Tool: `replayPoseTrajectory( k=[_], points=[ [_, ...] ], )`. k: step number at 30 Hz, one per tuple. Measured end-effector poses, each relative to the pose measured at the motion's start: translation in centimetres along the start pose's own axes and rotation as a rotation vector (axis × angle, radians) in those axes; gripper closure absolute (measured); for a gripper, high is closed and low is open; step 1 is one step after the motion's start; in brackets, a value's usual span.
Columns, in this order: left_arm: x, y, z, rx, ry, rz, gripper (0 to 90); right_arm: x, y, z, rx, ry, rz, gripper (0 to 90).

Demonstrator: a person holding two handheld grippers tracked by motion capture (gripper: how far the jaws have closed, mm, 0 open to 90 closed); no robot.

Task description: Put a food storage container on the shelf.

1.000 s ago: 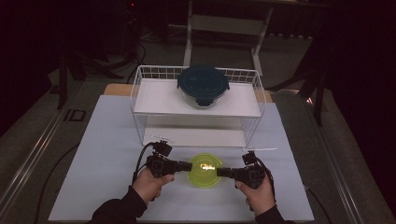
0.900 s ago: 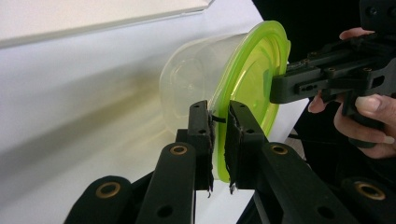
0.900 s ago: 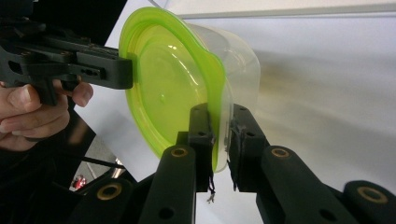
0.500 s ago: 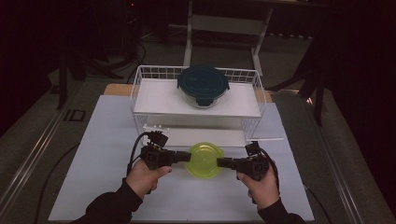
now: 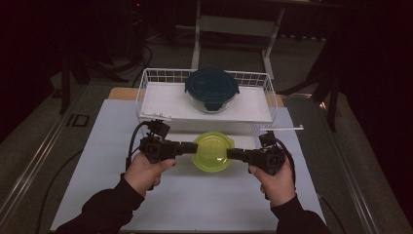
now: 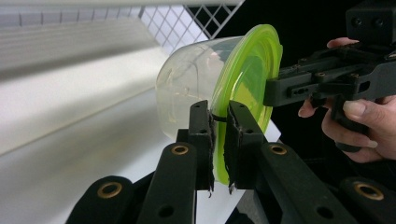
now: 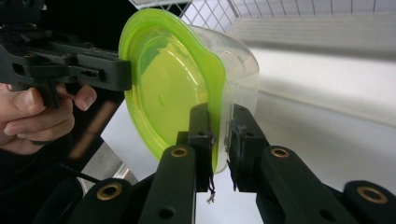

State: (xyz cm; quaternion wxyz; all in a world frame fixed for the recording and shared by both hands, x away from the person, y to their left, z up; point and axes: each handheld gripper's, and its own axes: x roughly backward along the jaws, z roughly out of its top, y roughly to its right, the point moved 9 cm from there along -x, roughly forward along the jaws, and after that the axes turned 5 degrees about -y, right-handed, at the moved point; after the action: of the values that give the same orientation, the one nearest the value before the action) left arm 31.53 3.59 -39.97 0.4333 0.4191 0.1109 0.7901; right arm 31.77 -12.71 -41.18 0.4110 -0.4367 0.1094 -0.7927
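A clear plastic container with a lime-green lid hangs above the white table top, held from both sides. My left gripper is shut on the lid's rim at its left edge; in the left gripper view its pads pinch the green lid rim. My right gripper is shut on the opposite edge, and the right gripper view shows its pads clamped on the lid rim. A second container with a dark teal lid rests on the white wire rack behind.
The wire rack stands across the back of the white table top, close behind the held container. A thin white rod sticks out from the rack's right front. Cables trail from both grippers. Dark floor and metal stand legs lie beyond the table.
Both hands have risen together, lifting the green-lidded container off the table and toward the rack. The grips have not changed.
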Motion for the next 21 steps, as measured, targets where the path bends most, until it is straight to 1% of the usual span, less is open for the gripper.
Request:
replayPoseTrajectory(
  k=[3,6,12,15,18,19,21],
  points=[
    [0.9,0.3,0.7,-0.008,0.023,-0.002,80.9,0.4,-0.6,0.8,0.021,0.013,-0.007,80.5],
    [1.5,0.5,1.4,-0.014,0.034,0.002,80.9,0.7,-1.3,1.8,0.041,0.023,-0.011,80.5],
    [3.0,1.1,3.1,-0.019,0.069,0.008,80.9,1.5,-2.5,3.8,0.064,0.05,-0.012,80.5],
    [3.8,1.4,4.1,-0.028,0.083,0.016,80.9,1.9,-2.9,4.8,0.071,0.058,-0.01,80.5],
    [4.4,1.6,5.2,-0.036,0.093,0.019,80.9,2.3,-3.3,6.0,0.089,0.072,-0.02,80.5],
    [4.6,1.7,5.6,-0.032,0.096,0.015,80.9,2.5,-3.5,6.4,0.093,0.075,-0.021,80.5],
    [4.8,1.7,6.4,-0.037,0.1,0.018,80.9,2.7,-3.6,7.1,0.093,0.079,-0.02,80.5]
  ],
)
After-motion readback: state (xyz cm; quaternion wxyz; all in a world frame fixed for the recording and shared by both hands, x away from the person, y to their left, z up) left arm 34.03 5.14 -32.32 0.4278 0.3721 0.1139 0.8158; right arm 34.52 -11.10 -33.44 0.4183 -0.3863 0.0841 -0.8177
